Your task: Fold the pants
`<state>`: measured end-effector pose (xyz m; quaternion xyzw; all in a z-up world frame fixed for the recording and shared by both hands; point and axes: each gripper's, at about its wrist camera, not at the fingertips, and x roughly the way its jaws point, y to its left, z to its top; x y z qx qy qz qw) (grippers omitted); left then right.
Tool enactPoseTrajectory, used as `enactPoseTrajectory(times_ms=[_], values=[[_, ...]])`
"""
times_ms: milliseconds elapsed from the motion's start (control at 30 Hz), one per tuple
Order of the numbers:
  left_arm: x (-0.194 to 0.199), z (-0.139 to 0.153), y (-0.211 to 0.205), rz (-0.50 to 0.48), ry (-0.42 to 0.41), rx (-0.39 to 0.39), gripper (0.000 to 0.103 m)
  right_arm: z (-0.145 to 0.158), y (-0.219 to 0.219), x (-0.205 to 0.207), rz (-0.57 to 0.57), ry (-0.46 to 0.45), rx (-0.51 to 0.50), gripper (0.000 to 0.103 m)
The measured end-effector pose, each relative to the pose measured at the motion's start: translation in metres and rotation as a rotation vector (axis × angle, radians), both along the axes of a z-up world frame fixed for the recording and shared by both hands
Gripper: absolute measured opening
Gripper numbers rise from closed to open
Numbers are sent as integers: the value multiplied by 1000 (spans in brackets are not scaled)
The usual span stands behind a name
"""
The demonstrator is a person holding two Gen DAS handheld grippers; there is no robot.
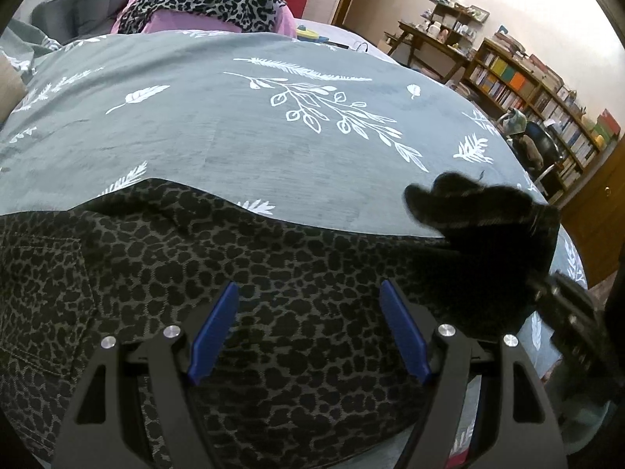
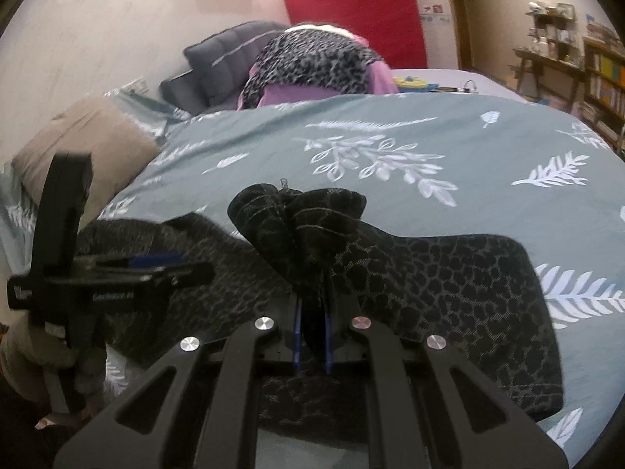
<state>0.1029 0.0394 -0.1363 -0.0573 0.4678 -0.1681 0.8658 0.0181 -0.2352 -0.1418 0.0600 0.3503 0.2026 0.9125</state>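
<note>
Spread wide, the blue fingers (image 1: 214, 334) of the left gripper (image 1: 308, 332) gripped nothing; they hung just above the leopard-print pants (image 1: 273, 351), and whether the tips touched the cloth could not be told. The right gripper (image 2: 311, 336) was clenched: its two blue fingers (image 2: 297, 340) stood almost together with a bunched fold of the pants (image 2: 429, 293) pinched between them. That fold (image 2: 300, 215) rose from the jaws and fanned out above them, lifted off the rest of the garment.

The pants lay on a grey-green bedspread (image 1: 234, 117) printed with white leaves and feathers, along its near edge. In the left wrist view they filled the lower half of the frame, with a stitched pocket (image 1: 43, 273) at the far left and the raised fold (image 1: 480, 226) dark at the right, next to the right gripper's body (image 1: 574, 320). In the right wrist view the garment spread flat to the right of the jaws and ran left beneath the left gripper (image 2: 156, 264), which was seen side-on just beside it.

At the far end of the bed sat a heap of clothing: a paler leopard-print piece (image 2: 312, 62) draped over something pink (image 2: 379, 74), with grey cushions (image 2: 218, 62) behind it and a tan pillow (image 2: 90, 136) to the left. Bookshelves (image 1: 539, 93) packed with books lined the wall on the right, and a small shelf unit (image 1: 449, 23) held jars and small objects too small to identify.
</note>
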Motion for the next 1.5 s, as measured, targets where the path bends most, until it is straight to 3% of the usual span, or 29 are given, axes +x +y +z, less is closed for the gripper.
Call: enactPoseTrajectory(times_ms=[233, 333, 500, 567, 1033, 1267, 1400, 1467, 1500], values=[[-3, -3, 9, 19, 11, -7, 75, -13, 29, -5, 65, 28, -29, 9], [-6, -3, 12, 26, 10, -4, 75, -20, 28, -5, 77, 63, -25, 15], [-6, -2, 17, 41, 13, -2, 75, -28, 25, -10, 112, 107, 18, 48], [-6, -1, 17, 43, 13, -1, 75, -28, 28, -13, 134, 109, 35, 51], [-1, 1, 10, 4, 86, -129, 80, -35, 34, -29, 255, 181, 175, 58], [6, -8, -25, -86, 130, -131, 80, -21, -8, -37, 149, 142, 199, 58], [9, -15, -34, -122, 192, -190, 80, -14, -33, -43, 72, 109, 183, 58], [10, -19, -40, -150, 225, -215, 78, -10, -49, -45, 30, 90, 188, 58], [8, -20, -44, -163, 232, -218, 72, -9, -56, -44, 15, 84, 192, 58]])
